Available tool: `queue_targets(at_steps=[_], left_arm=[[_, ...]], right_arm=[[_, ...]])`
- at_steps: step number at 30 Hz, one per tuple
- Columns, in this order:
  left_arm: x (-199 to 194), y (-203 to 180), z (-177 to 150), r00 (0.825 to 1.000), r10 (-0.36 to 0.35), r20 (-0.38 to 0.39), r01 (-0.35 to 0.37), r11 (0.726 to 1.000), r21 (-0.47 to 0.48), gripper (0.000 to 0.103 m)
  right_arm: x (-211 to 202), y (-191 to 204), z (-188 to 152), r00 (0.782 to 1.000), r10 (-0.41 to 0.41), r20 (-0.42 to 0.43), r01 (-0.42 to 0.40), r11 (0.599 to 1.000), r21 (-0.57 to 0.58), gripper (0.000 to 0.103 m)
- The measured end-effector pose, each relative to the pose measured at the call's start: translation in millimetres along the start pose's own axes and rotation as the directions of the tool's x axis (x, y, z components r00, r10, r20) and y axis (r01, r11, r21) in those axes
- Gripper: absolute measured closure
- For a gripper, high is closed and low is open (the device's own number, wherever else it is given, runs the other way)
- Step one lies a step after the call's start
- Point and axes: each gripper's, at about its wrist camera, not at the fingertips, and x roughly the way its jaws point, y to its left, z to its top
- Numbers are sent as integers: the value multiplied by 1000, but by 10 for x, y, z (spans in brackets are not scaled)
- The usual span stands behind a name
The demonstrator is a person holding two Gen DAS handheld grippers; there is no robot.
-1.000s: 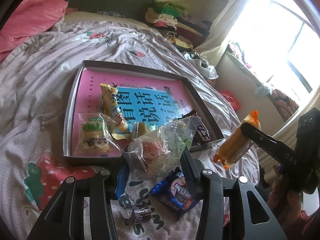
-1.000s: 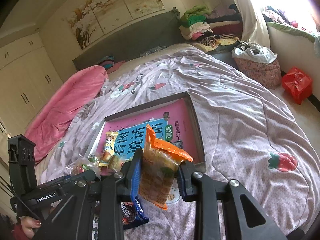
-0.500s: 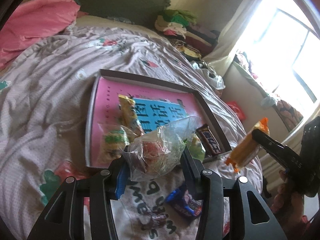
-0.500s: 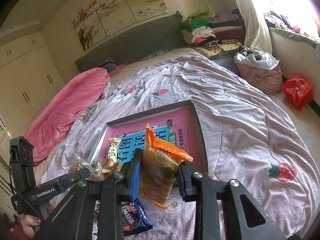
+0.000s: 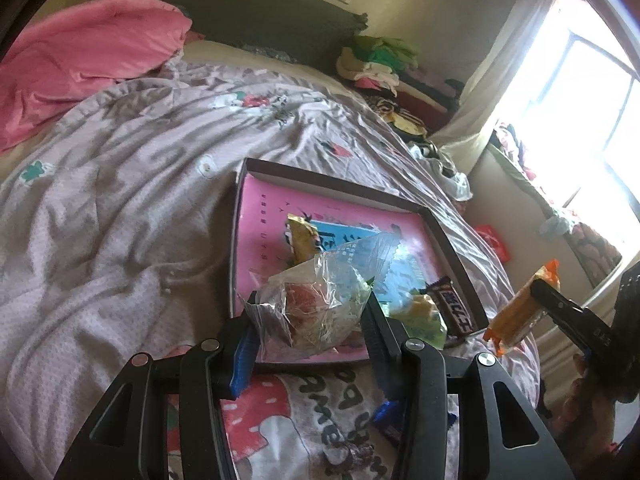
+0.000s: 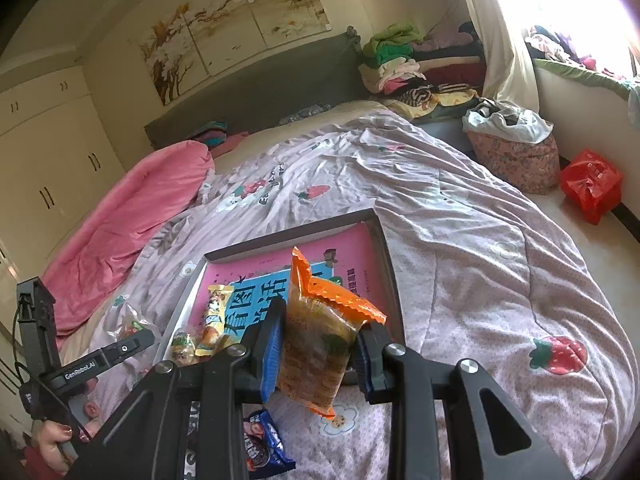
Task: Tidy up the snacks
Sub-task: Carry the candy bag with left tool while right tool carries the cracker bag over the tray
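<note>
Meanwhile the left gripper clamps a clear snack bag over the near edge of the tray. At three o'clock of it, the right gripper pinches an orange-topped snack packet. Inside the tray lie a yellow snack and a chocolate bar; a blue packet rests on the bedspread at six o'clock.
</note>
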Motion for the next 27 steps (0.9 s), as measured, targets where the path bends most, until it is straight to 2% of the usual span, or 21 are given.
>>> queue_targets(at_steps=[13,27], left_arm=[[161,-86,-6,1000,-2,-6,2,999,37,54],[388,-242,-69,999,14,-29,-11,994,111,54]], right_arm=[[145,-93,140,999,-43,27,44,999,-4,72],[328,-197,128,997,-79,4,79,997,-10,72]])
